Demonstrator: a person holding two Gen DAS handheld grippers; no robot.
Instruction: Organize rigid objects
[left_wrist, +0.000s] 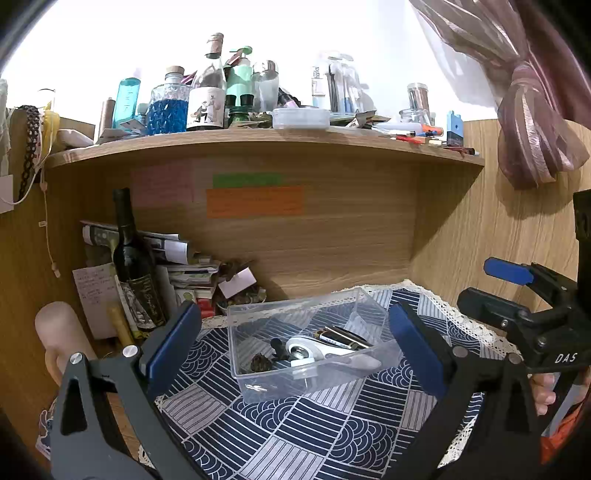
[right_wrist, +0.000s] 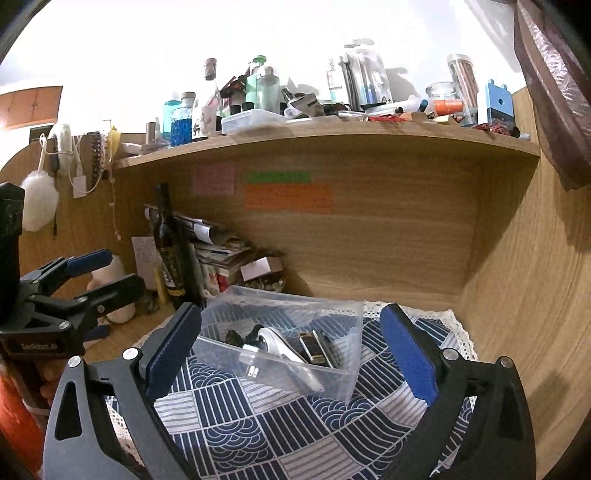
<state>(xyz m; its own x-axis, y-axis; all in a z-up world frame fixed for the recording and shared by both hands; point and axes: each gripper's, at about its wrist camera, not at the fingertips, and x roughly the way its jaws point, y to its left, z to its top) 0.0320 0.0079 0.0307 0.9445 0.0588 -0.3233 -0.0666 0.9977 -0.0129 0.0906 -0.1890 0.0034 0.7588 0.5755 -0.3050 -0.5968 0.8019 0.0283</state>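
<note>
Above the clear box (left_wrist: 306, 339), both hand-held grippers (left (left_wrist: 295, 343), right (right_wrist: 291, 347)) gape wide, empty.

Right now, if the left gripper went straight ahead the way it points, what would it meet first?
Probably the clear plastic box on the patterned cloth. The open left gripper frames it between its fingers, nothing visible in between. Depth is unclear; it might skim over the rim.

One clear plastic bin (left_wrist: 258, 384) sits on one patterned cloth (left_wrist: 295, 435). One dark wine bottle (left_wrist: 133, 266) stands at the back. Three sticky notes are on the back panel: one pink (left_wrist: 162, 184), one green (left_wrist: 247, 180), one orange (left_wrist: 255, 202).
</note>
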